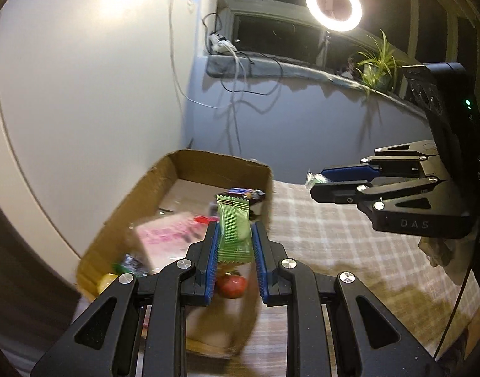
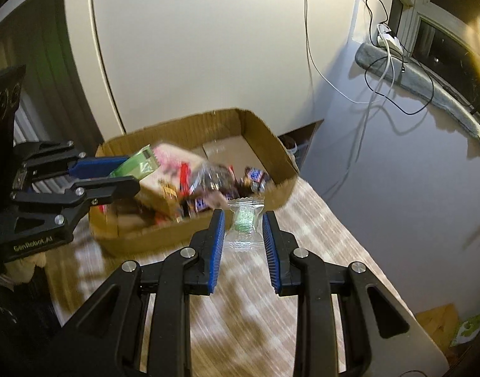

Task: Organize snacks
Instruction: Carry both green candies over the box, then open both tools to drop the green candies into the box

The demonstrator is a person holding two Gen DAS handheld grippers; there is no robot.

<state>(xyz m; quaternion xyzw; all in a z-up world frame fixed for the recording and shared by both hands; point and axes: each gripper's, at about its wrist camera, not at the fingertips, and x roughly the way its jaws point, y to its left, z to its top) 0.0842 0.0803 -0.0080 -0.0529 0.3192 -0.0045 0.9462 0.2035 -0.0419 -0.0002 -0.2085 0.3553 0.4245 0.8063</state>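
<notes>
My left gripper (image 1: pixel 234 231) is shut on a green snack packet (image 1: pixel 233 229) and holds it above the cardboard box (image 1: pixel 189 163). It also shows in the right wrist view (image 2: pixel 122 172) with the green packet (image 2: pixel 139 163). My right gripper (image 2: pixel 243 220) is shut on a clear packet with a green snack inside (image 2: pixel 243 223), held above the table beside the box's (image 2: pixel 271 147) near corner. It also shows in the left wrist view (image 1: pixel 318 185). The box holds several snacks, among them a pink packet (image 1: pixel 167 235) and chocolate bars (image 2: pixel 255 177).
The box stands on a table with a checked cloth (image 1: pixel 318 238) against a white wall. A red round item (image 1: pixel 231 286) lies in the box. A windowsill with a ring light (image 1: pixel 333 5), a plant (image 1: pixel 378 62) and cables is behind.
</notes>
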